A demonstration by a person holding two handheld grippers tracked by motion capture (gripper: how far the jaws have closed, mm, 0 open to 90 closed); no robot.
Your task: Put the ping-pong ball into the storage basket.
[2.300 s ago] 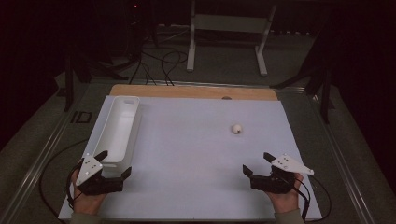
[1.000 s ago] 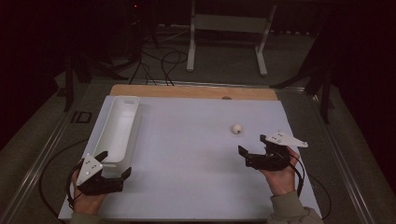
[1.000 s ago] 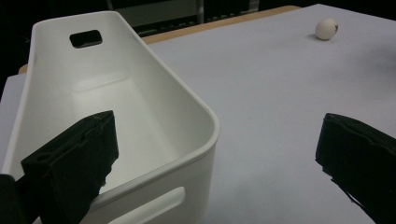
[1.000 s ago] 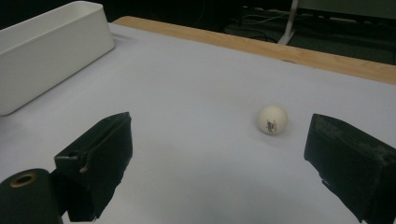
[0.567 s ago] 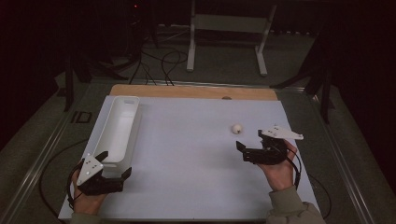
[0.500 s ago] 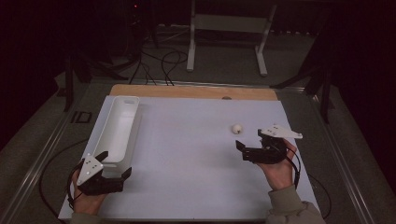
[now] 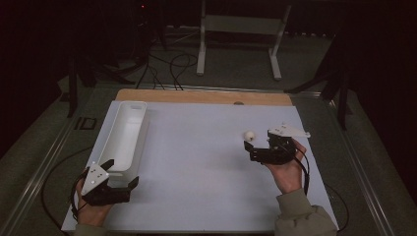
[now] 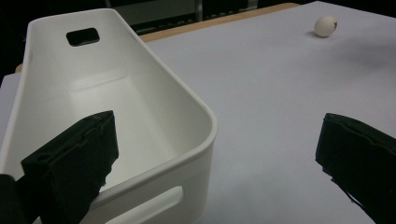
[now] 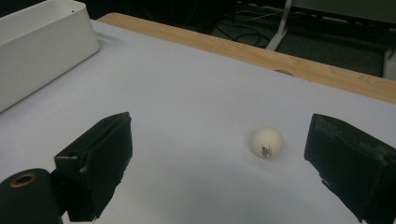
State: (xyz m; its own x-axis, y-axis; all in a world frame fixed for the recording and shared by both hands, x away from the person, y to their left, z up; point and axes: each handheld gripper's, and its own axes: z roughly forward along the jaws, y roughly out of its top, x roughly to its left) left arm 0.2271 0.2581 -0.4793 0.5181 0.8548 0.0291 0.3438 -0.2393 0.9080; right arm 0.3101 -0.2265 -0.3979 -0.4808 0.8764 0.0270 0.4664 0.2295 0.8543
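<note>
A small white ball (image 7: pixel 249 134) lies on the white table sheet right of centre. My right gripper (image 7: pixel 251 151) stands open just short of it, and in the right gripper view the ball (image 9: pixel 266 142) sits ahead between the two spread jaws of that gripper (image 9: pixel 222 144), nearer the right one. A long white bin (image 7: pixel 123 135) stands empty along the left side. My left gripper (image 7: pixel 122 172) is open at the bin's near end. In the left gripper view the near corner of the bin (image 8: pixel 116 93) lies between its jaws (image 8: pixel 217 140), with the ball (image 8: pixel 325 25) far off.
A bare wooden strip (image 7: pixel 196 96) runs along the table's far edge. Beyond it stand a metal frame (image 7: pixel 236 29) and cables on the dark floor. The white sheet (image 7: pixel 196 157) spreads between the bin and the ball.
My right gripper has moved forward and a little left, from the near right corner up to the ball. The left gripper, bin and ball have stayed put.
</note>
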